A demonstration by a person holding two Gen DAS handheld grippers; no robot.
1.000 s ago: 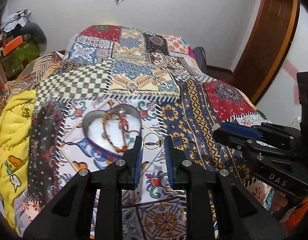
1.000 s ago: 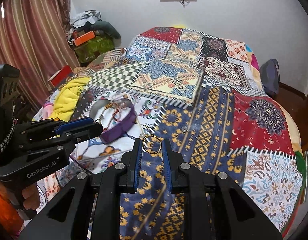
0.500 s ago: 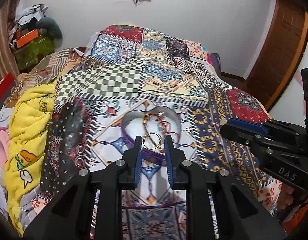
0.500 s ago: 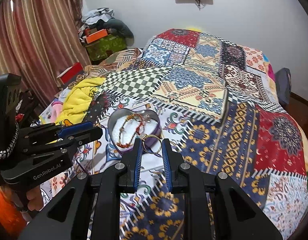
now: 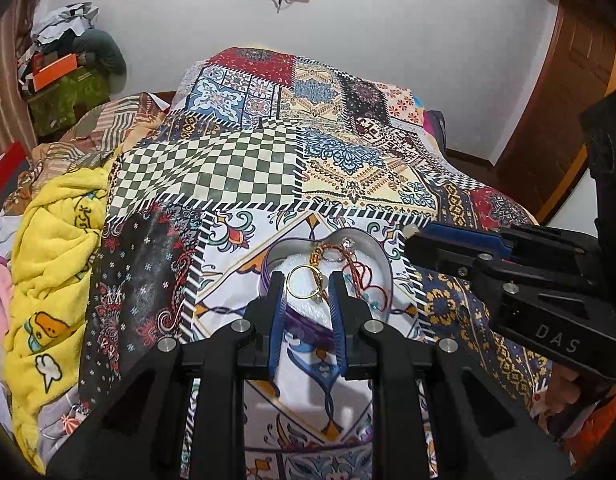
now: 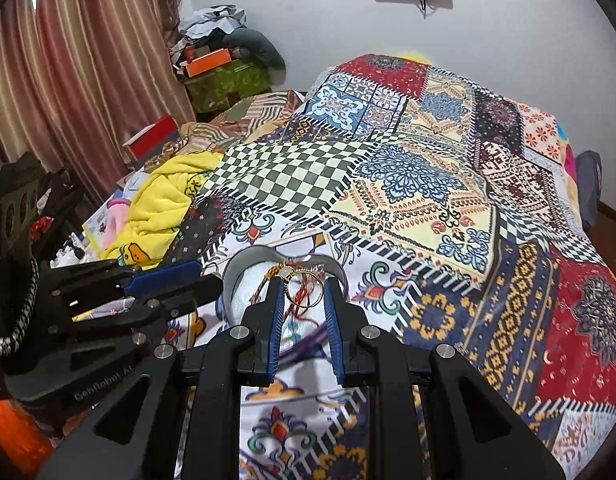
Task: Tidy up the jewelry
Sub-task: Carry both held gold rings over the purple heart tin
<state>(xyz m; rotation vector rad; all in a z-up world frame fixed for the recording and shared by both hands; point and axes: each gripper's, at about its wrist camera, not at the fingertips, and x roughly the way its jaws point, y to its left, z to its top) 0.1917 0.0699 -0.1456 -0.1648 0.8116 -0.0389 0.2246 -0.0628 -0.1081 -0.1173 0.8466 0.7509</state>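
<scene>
You are carrying a ring in each hand and hovering both over the heart-shaped tin (image 5: 374, 242), so the step in hand looks like the drop-off. Your left gripper (image 5: 306, 277) is holding its fingers only a ring's width apart, pinching the plain gold ring (image 5: 303, 267) across its band. The ring is hanging above the white lining near the tin's front edge. Your right gripper (image 6: 301, 281) is doing the same with the stone-set ring (image 6: 321, 290), narrowly parted and clamped on it, with the pale stone turned up and to the left. In the left wrist view its tips are reaching in over the tin's right rim. The tin is sitting on the patchwork quilt (image 5: 227, 168) of the bed and is already holding a tangle of beaded bracelets (image 5: 350, 268) and another ring toward the back. The two grippers are crowding close together, so the next move is probably best taken one hand at a time. Lower a ring until it is just above a bare patch of lining, clear of the threads, then ease the fingers apart gently. A ring let go from higher up may well bounce or roll out onto the busy pattern and be hard to find.
</scene>
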